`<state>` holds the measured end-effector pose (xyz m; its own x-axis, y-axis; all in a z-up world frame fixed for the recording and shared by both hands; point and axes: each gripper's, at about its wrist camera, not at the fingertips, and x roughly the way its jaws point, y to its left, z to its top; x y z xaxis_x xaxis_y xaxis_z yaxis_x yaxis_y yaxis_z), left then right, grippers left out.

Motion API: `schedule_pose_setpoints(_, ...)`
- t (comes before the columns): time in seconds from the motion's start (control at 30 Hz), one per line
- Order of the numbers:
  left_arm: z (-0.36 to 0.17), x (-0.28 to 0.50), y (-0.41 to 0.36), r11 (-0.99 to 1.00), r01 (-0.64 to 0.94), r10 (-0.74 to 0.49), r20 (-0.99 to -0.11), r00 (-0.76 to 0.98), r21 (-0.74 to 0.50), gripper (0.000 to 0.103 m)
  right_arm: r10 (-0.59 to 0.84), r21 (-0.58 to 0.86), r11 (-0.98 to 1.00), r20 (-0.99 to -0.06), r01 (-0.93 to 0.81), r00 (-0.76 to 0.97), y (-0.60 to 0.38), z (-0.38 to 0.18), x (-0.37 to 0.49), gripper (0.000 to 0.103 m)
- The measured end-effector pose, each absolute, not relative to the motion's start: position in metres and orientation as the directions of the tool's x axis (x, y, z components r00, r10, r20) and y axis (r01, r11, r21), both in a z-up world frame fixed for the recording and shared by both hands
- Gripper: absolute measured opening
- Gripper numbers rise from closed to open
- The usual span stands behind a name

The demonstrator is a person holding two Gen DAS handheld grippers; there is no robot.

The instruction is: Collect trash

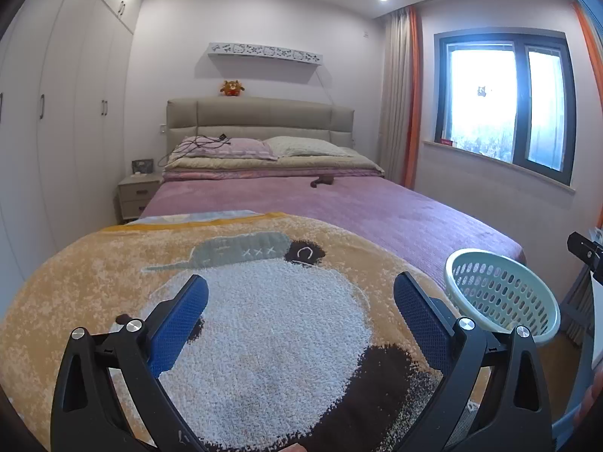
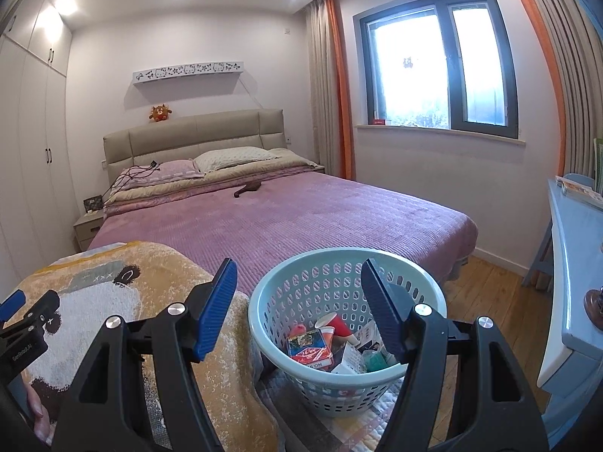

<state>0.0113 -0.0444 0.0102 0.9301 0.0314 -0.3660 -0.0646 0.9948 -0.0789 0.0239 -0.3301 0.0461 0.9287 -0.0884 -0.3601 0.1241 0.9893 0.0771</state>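
Both my grippers, left [image 1: 301, 301] and right [image 2: 299, 290], hang wide and empty; basket [image 2: 264, 301] at 12 o'clock already holds trash [image 2: 311, 346].

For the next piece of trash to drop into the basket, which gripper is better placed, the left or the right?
Probably the right gripper: its open, empty jaws point at the basket, which already holds trash. The left gripper, also open and empty, faces the panda blanket, with the basket off to its right.
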Motion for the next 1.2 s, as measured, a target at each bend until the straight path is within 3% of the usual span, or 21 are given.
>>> schedule_pose_setpoints(1.2,0.01,0.009,-0.048,0.994,-0.071,0.033,-0.381,0.924,-0.088,0.096,-0.064,0.113,0.987,-0.38,0.115,0.923,-0.338,0.032,0.025,0.065)
